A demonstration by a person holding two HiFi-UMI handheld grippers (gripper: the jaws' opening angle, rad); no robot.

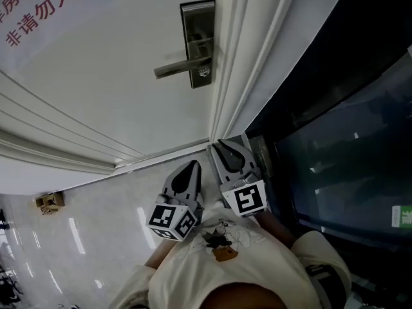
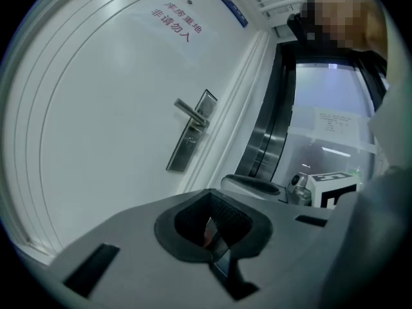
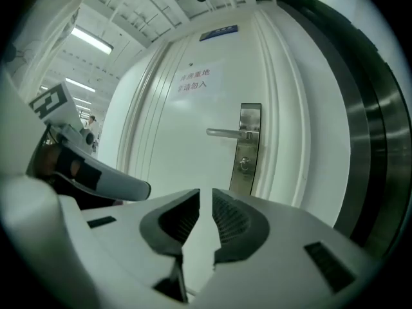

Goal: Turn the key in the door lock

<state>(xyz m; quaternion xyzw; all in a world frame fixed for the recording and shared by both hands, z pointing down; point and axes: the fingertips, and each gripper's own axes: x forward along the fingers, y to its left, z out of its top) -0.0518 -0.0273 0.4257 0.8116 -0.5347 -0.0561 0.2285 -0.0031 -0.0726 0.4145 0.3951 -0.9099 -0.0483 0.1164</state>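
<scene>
The white door carries a steel lock plate (image 1: 197, 40) with a lever handle (image 1: 175, 68) and a small key (image 1: 205, 73) in the cylinder below it. Both grippers hover low over the floor, well short of the door and apart from the lock. My left gripper (image 1: 192, 166) tapers to a closed tip; its pads (image 2: 219, 214) meet with nothing held. My right gripper (image 1: 222, 148) stands beside it, nearer the door frame, its pads (image 3: 230, 217) parted by a narrow gap that holds nothing. The right gripper view faces the lock plate (image 3: 247, 148), the handle (image 3: 226, 132) and the key (image 3: 244, 165) straight ahead.
A ribbed white door frame (image 1: 241, 63) runs right of the lock, with a dark glass and metal panel (image 1: 341, 140) beyond it. A notice in red print (image 1: 32, 11) hangs on the door. A small brown object (image 1: 50, 202) lies on the glossy floor at left.
</scene>
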